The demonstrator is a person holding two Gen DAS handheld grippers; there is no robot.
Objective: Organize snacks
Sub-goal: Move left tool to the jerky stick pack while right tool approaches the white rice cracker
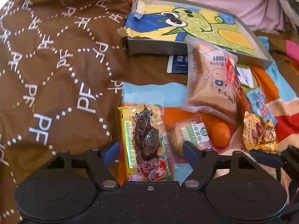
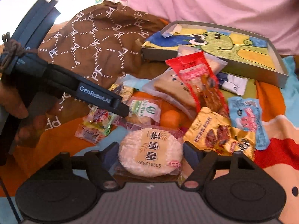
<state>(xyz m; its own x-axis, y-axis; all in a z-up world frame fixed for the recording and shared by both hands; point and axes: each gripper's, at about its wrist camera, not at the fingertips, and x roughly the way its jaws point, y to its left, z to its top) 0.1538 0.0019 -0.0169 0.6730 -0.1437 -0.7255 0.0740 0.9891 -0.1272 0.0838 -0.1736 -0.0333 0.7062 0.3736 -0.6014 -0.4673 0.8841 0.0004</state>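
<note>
Right wrist view is showing the round white rice cracker in its clear wrapper lying between the blue pads of the right tool; the jaws are standing apart on either side of it, not yet pinching. It is lying at the near edge of the snack pile, on the bright cartoon-print bedspread. Just behind it are sitting a small orange mandarin, a gold foil meat-snack packet and a red-topped clear sausage packet.

Left wrist view is showing the left tool with its jaws apart around the yellow-and-green packet holding a dark dried snack; whether the pads are touching it I cannot tell. Beyond the pile, toward the far edge of the bedspread, the shallow grey cardboard box lined with a green cartoon drawing is waiting, with a toast packet leaning over its near rim.

Judging by this, the picking step is in hand. Next, each tool probably needs to close gently, since crackers break easily, then lift and carry into the box.
</note>
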